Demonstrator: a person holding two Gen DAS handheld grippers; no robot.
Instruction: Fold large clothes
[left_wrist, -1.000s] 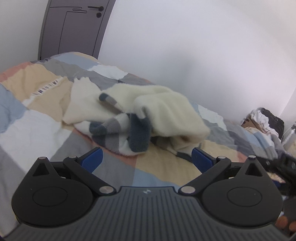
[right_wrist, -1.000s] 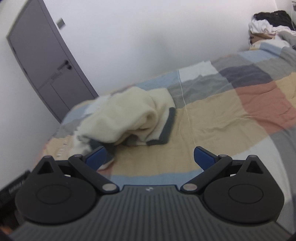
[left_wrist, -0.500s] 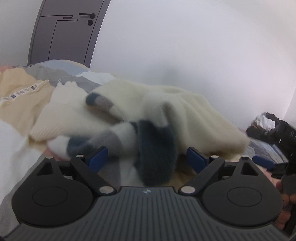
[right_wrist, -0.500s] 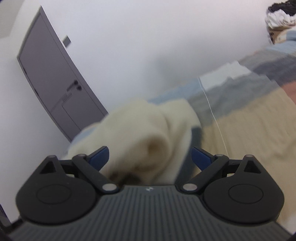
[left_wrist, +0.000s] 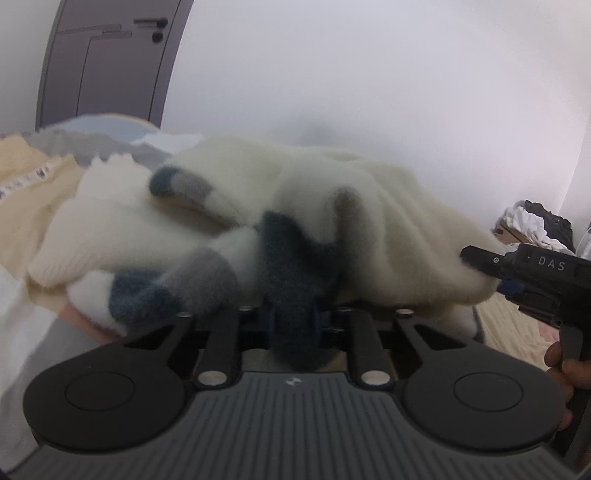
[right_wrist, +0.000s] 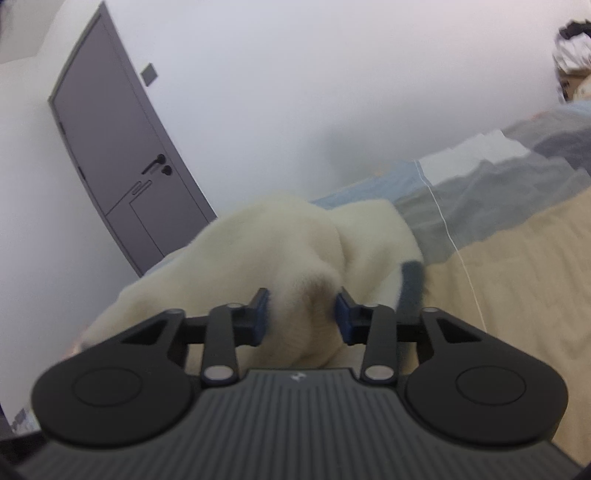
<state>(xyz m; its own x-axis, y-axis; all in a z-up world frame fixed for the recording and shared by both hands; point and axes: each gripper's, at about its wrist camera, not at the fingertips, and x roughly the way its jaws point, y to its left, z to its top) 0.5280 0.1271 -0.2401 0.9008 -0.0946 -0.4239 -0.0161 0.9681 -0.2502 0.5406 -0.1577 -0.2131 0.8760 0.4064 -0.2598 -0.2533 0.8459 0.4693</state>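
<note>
Sweater (left_wrist: 388, 221), a fluffy cream knit with navy and grey bands, lies bunched on the bed (right_wrist: 517, 258), straight ahead of both claws. In the left wrist view, a cream cuff sits to the left of the left claw (left_wrist: 293, 323), then a grey-and-navy banded sleeve, then a dark navy fold that runs down between the blue pads. The left claw is closed on that navy fold. To its right the cream body slopes down to the right claw (left_wrist: 491, 273), which comes in from the right edge and pinches the cream edge; white letters "DAS" can be read on its black body, and the person's hand (left_wrist: 569, 373) holds its grip below. Beyond it stands a box of clothes (left_wrist: 535, 225).

In the right wrist view, a grey door (right_wrist: 122, 155) stands far to the left of the right claw (right_wrist: 301, 317). A cream fold fills the gap between its blue pads, gripped. Just right of the claw a navy hem hangs, and beyond it the patchwork bed spreads away.
</note>
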